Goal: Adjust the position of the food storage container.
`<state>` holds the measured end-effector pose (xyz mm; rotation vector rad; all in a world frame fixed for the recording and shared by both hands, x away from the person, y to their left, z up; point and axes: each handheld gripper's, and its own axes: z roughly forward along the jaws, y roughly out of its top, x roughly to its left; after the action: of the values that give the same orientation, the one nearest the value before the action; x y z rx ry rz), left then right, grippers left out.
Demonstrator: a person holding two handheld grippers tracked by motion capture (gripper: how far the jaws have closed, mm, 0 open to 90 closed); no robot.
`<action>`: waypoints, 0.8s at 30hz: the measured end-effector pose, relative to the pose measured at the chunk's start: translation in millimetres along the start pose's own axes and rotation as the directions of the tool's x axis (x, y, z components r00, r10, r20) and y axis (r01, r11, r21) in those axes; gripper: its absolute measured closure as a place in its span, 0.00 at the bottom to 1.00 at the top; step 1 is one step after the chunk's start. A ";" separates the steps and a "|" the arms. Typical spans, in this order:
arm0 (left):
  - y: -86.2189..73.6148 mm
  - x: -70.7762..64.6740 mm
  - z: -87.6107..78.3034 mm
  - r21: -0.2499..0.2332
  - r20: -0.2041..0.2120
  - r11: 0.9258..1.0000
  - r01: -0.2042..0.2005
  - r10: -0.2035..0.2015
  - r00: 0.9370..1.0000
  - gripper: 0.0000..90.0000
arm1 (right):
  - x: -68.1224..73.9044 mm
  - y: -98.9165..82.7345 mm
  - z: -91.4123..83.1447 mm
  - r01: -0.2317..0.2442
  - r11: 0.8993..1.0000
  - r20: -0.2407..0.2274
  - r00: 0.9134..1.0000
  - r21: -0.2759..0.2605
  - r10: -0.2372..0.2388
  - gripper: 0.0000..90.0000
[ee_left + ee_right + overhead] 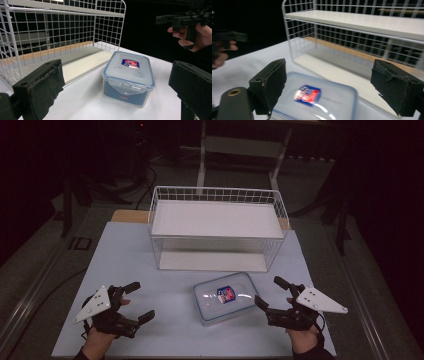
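Your right gripper [269, 294] is spread wide with nothing between the jaws, and it sits just at the 3 o'clock side of the plastic container [225, 297]. In the right gripper view the container [317, 100] lies close under and between your two pads, but they are not touching it yet. Your left gripper [139, 301] is also fully spread and holds nothing; it waits at the 9 o'clock side, well apart from the container, which stands ahead of its jaws in the left gripper view [128, 77].

The container rests on the white table [150, 330] with its lid clipped on, just in front of the wire shelf rack [217, 227], which stands at 12 o'clock from it. Both levels of the rack are bare.

I judge the work is only at its beginning: the container is not grasped and not lifted. What remains is to close on it, probably from both sides, and carry it, likely toward the rack.

The lid has a red and blue label [130, 63]. Its writing is too small to read.
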<state>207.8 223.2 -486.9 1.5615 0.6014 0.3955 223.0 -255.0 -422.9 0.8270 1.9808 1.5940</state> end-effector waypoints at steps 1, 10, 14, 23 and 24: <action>0.0 0.0 0.1 -0.001 0.001 1.000 0.000 0.000 1.000 0.00 | 3.4 0.4 5.6 -0.001 1.000 -0.039 0.999 0.020 0.002 0.15; 0.2 0.3 -0.3 0.001 0.004 1.000 -0.003 0.003 1.000 0.00 | 23.0 -13.5 31.8 -0.006 0.992 -0.164 0.986 0.127 0.027 0.26; 0.5 0.7 -1.1 -0.005 0.003 1.000 -0.006 0.006 1.000 0.00 | 33.0 -30.5 44.6 0.014 0.977 -0.214 0.976 0.213 0.033 0.49; 0.4 -0.7 -0.5 0.002 0.005 1.000 -0.017 0.017 1.000 0.00 | 49.5 -56.6 60.6 0.069 0.944 -0.290 0.957 0.322 0.029 0.75; 0.3 -0.5 -0.6 0.002 0.005 1.000 -0.017 0.017 1.000 0.00 | 51.0 -58.3 61.7 0.078 0.940 -0.293 0.956 0.333 0.024 0.78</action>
<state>207.1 223.3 -486.5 1.5699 0.5856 0.4035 219.2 -184.7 -492.6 0.7116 2.5219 1.4434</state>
